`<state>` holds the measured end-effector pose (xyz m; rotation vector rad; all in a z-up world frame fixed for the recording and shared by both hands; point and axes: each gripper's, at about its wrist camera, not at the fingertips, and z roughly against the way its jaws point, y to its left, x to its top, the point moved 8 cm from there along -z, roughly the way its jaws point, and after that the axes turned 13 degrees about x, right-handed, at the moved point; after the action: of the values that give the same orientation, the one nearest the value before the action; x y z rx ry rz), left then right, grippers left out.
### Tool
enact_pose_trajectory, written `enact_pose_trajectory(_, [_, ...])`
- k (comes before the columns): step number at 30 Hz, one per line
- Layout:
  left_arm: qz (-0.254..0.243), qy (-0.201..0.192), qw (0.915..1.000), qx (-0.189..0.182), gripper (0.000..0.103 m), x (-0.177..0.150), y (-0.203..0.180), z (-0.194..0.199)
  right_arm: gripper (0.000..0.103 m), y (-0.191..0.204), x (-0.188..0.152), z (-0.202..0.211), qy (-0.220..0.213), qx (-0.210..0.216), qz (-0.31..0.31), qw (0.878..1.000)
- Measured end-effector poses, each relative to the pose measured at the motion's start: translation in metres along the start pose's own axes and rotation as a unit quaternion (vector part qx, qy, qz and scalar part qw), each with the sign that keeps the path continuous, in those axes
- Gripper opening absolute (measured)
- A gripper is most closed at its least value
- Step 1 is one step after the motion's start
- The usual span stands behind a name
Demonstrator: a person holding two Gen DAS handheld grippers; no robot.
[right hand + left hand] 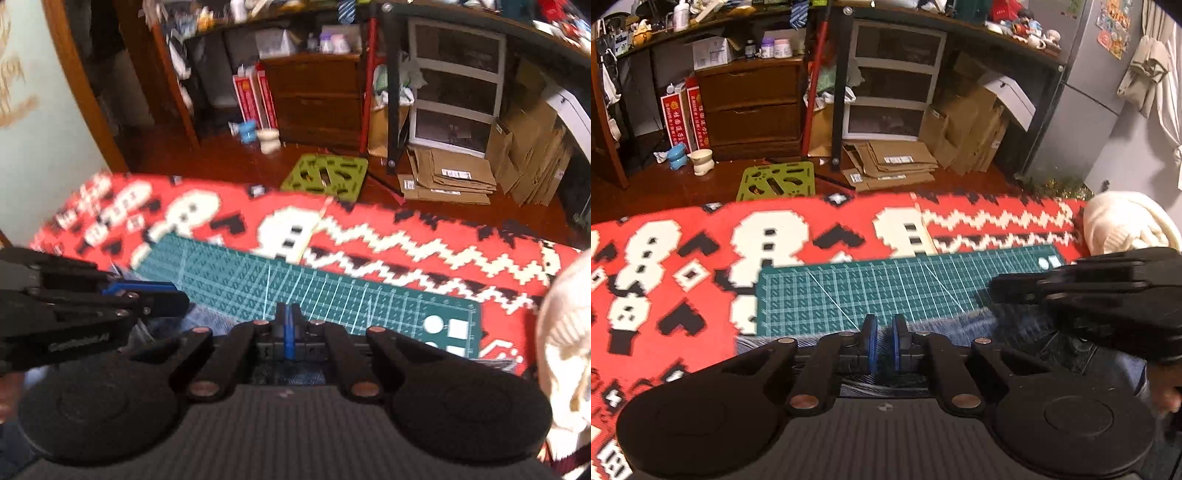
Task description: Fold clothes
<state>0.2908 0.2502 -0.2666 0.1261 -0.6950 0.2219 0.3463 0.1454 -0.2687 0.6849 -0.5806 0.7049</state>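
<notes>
Left gripper [885, 345], fingers slightly parted, over blue denim garment [960, 328] lying on the green cutting mat [871, 288]; right gripper [289, 334] clenched, nothing visibly pinched

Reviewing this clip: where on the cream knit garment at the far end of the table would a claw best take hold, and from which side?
Judging from the left wrist view, the cream knit garment lies bunched in a rounded heap on the red patterned cloth, beside the green cutting mat. Its mat-facing edge looks nearest, so the right claw should probably pinch a raised fold there, coming from the mat side.
</notes>
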Motion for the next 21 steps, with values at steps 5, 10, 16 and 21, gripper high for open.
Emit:
enact_pose_trajectory(5, [-0.005, -0.009, 0.9999, -0.007, 0.008, -0.004, 0.008, 0.028, 0.001, -0.013, -0.016, 0.062, -0.007, -0.001, -0.02, 1.0])
enact_pose_trajectory(10, [-0.017, -0.013, 0.9997, -0.007, 0.008, -0.021, 0.01, 0.056, 0.001, -0.03, -0.054, 0.124, -0.007, -0.022, -0.041, 0.999])
enact_pose_trajectory(16, [-0.008, 0.0, 0.9998, -0.017, 0.016, -0.061, 0.006, 0.079, 0.002, -0.046, -0.119, 0.176, 0.009, -0.065, -0.06, 0.996])
enact_pose_trajectory(21, [-0.009, 0.012, 0.9998, -0.009, 0.017, -0.095, 0.002, 0.088, 0.002, -0.052, -0.158, 0.194, 0.01, -0.085, -0.072, 0.994])
